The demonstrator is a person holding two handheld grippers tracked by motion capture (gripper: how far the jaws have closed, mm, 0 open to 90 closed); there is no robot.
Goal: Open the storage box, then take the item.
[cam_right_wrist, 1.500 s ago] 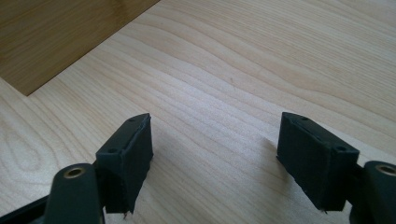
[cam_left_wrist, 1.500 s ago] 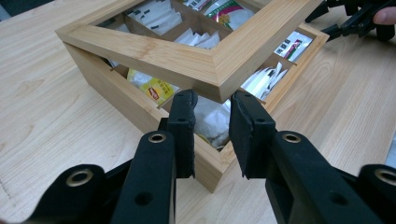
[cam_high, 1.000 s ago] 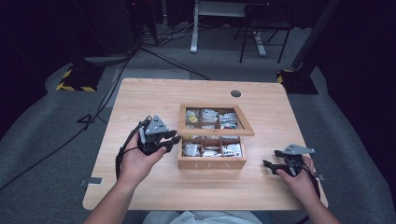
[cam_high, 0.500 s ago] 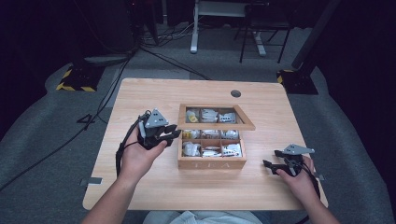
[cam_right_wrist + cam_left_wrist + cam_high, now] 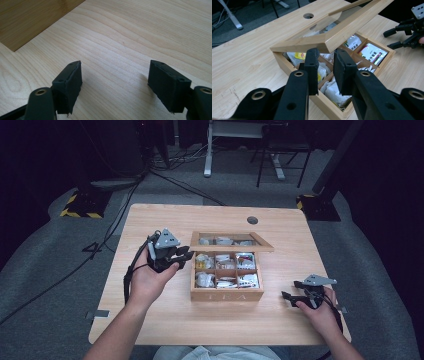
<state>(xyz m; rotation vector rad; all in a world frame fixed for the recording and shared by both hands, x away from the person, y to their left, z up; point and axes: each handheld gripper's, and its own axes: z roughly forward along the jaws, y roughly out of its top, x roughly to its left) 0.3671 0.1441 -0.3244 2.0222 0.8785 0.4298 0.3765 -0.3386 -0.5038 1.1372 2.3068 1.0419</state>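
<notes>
A wooden tea box (image 5: 226,295) stands mid-table with its glass-paned lid (image 5: 232,241) raised. Its compartments hold tea bags (image 5: 226,272). My left gripper (image 5: 184,256) hovers at the box's left side, jaws nearly together with nothing between them. In the left gripper view the gripper (image 5: 325,53) points over the box's near corner (image 5: 284,63) under the lid (image 5: 337,35). My right gripper (image 5: 290,289) rests on the table right of the box, open. In the right gripper view its jaws (image 5: 115,72) stand wide over bare wood.
The table (image 5: 165,320) has a round cable hole (image 5: 252,220) behind the box. The box's side wall (image 5: 30,20) lies ahead and to the left in the right gripper view. Dark floor, cables and chair legs lie beyond the far edge.
My left gripper has edged slightly up and toward the box's left side. The right gripper has not moved.
</notes>
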